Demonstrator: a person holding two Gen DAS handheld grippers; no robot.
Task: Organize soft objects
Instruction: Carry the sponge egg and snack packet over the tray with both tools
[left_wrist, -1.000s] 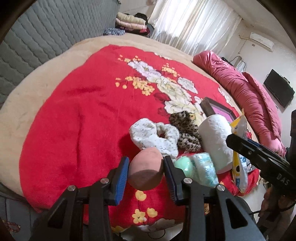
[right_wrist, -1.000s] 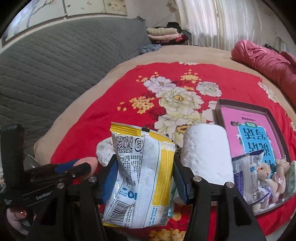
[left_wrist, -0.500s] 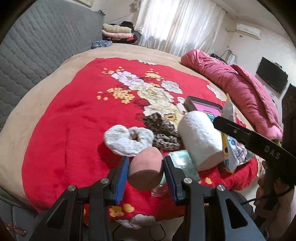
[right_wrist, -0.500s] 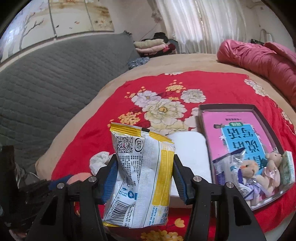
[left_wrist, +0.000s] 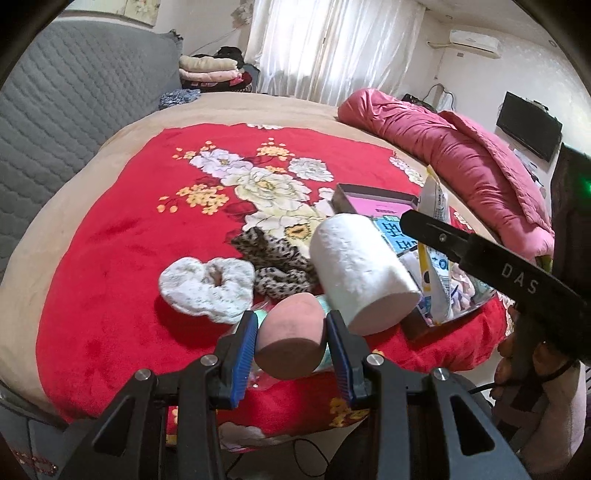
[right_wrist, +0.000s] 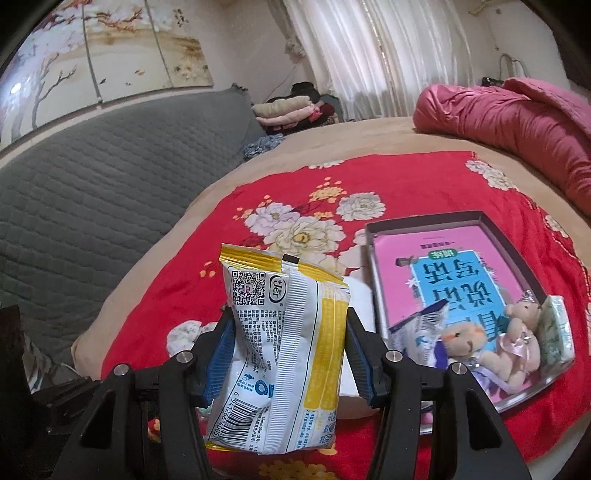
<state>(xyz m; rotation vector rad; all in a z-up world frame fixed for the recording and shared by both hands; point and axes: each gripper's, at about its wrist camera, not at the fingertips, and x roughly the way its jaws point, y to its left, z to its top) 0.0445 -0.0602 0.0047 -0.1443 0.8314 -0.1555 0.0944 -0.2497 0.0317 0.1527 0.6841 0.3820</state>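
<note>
Both claws hold soft things above the bed: the left claw (left_wrist: 290, 341) squeezes a pink sponge (left_wrist: 291, 338), the right claw (right_wrist: 290, 354) squeezes a yellow packet (right_wrist: 284, 350), probably going next into the tray (right_wrist: 517, 254) at right.

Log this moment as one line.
left gripper: shut on pink sponge | right gripper: shut on yellow packet | tray: holds plush bears
</note>
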